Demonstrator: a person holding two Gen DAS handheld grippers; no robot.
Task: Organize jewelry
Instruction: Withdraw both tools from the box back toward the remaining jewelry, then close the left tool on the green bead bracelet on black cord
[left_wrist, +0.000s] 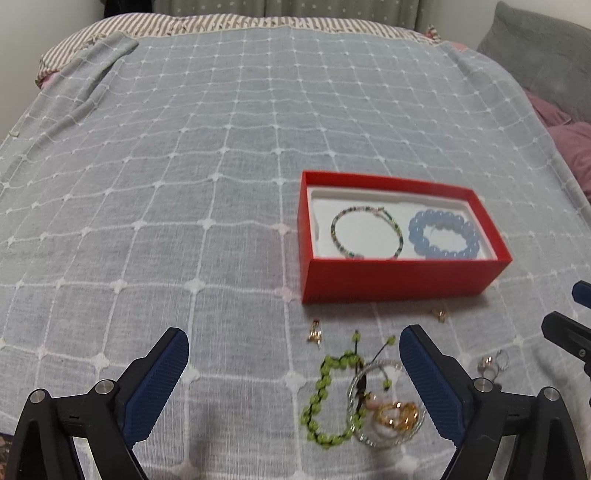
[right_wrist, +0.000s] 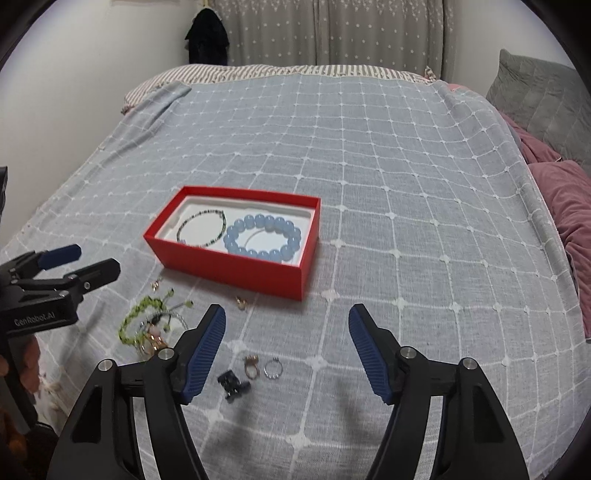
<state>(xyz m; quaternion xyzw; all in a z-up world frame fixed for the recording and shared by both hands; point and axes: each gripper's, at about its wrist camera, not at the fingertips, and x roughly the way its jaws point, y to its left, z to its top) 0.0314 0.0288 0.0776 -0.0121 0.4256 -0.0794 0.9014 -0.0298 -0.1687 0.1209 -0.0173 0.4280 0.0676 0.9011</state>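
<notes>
Red box (right_wrist: 236, 275) lying open on grid-patterned grey bedspread (right_wrist: 388, 155), white liner inside. In the box, side by side: thin green-beaded bracelet (right_wrist: 201, 229) at one end, chunky blue bead bracelet (right_wrist: 263, 238) at the other, just touching or nearly so.

Left gripper (left_wrist: 293, 363) spread wide, nothing between its blue ribbed pads, hovering over a loose heap on the bedspread in front of the box. In that heap: lime-green bead bracelet (left_wrist: 325, 398), partly overlapped by a clear or silvery bangle (left_wrist: 384, 406), gold pieces (left_wrist: 397, 413) tangled inside the bangle. Small gold earring (left_wrist: 315, 334) lying apart toward the box; another gold earring (left_wrist: 440, 314) just beside the box's near wall.

Right gripper (right_wrist: 287, 328) also spread wide, empty, held over bare bedspread near the box's corner. Below its left pad: gold ring (right_wrist: 252, 367), silver ring (right_wrist: 273, 368) just beside it, small black clip-like piece (right_wrist: 232, 384) near them; exact kind cannot be told.

Striped pillow (right_wrist: 236, 72) at the far end, mauve bedding (right_wrist: 569, 206) along the right edge.
</notes>
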